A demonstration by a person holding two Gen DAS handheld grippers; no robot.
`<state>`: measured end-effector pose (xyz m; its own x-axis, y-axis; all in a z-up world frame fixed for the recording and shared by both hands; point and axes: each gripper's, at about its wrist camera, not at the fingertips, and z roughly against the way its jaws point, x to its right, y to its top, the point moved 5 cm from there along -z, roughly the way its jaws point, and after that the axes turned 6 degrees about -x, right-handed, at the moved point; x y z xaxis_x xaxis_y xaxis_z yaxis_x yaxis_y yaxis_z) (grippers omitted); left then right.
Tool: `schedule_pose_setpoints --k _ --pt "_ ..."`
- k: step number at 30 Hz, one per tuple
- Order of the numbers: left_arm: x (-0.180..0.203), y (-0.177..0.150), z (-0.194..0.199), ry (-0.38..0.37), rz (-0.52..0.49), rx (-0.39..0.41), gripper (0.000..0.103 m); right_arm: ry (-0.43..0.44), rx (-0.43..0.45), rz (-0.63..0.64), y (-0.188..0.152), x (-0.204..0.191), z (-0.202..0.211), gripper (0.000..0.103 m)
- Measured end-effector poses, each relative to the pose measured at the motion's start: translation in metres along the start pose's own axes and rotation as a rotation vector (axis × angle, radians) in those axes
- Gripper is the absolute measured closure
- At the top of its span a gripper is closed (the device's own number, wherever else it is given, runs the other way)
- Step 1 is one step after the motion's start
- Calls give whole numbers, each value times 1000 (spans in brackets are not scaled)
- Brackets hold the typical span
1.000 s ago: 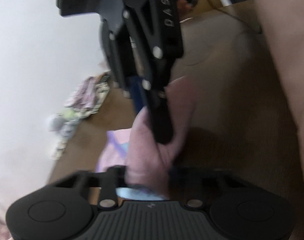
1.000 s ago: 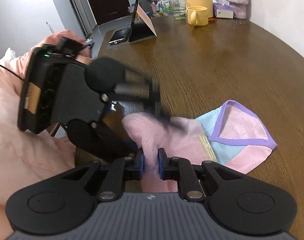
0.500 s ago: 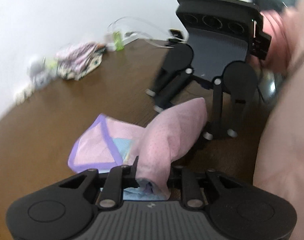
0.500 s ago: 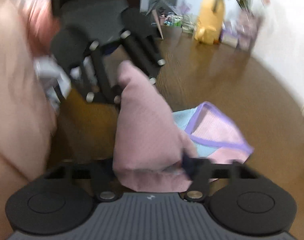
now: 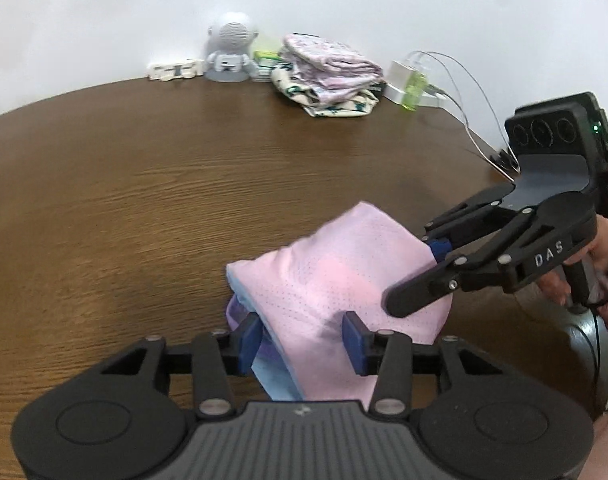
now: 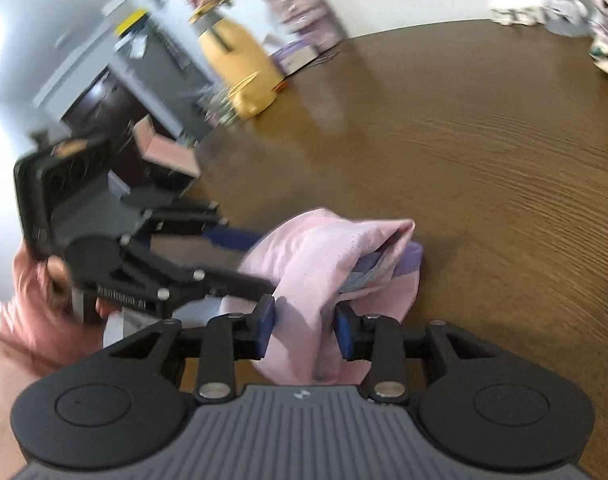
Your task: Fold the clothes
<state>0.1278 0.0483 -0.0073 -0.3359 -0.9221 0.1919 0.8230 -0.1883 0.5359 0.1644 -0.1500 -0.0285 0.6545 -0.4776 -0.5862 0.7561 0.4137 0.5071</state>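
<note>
A small pink mesh garment [image 5: 336, 280] with light-blue and purple trim lies folded over on the brown wooden table [image 5: 123, 200]. It also shows in the right wrist view [image 6: 324, 264]. My left gripper [image 5: 299, 342] stands open with the garment's near edge between its blue pads. My right gripper [image 6: 304, 330] is also open, with the cloth lying between its pads. Each gripper shows in the other's view, the right gripper [image 5: 432, 268] at the garment's right side and the left gripper [image 6: 239, 256] at its left side.
A stack of folded patterned clothes [image 5: 332, 76], a small white robot figure [image 5: 229, 52] and a white charger with cables [image 5: 408, 80] stand by the far wall. A yellow kettle [image 6: 239, 68] and a tablet [image 6: 163, 152] stand at the table's left end.
Both grippers have carried the pink cloth over the garment and laid it down as a fold. Their jaws have gone from shut on the cloth to open.
</note>
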Motion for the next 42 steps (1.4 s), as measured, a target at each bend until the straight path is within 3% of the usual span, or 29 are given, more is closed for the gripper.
schedule_pose_setpoints --k 10,12,15,19,21,22,24,26,28,35,42 --pt "7 -21 7 113 40 76 66 23 54 -91 -5 21 -20 69" --pt "12 -21 12 136 26 105 64 7 77 -87 -5 18 -18 54" --pt "18 -18 15 138 18 140 61 13 134 -85 -1 14 -9 47" --pt "20 -24 22 177 41 162 60 -26 179 -112 6 17 -4 44" --pt "21 -28 28 193 51 181 47 -56 187 -125 6 19 -4 36" --pt "22 -31 34 201 54 196 34 -62 197 -126 4 19 -1 34" --pt "23 -39 46 232 61 234 16 -93 225 -116 -1 13 5 18" --pt "26 -48 57 267 70 274 9 -130 249 -98 -6 5 12 4" --pt "27 -55 65 280 96 293 3 -168 265 -67 -13 -6 20 0" --pt "28 -77 71 231 293 320 1 -319 301 -25 -38 -36 28 0" --pt "29 -96 75 180 357 316 1 -390 285 -54 -64 -50 20 0"
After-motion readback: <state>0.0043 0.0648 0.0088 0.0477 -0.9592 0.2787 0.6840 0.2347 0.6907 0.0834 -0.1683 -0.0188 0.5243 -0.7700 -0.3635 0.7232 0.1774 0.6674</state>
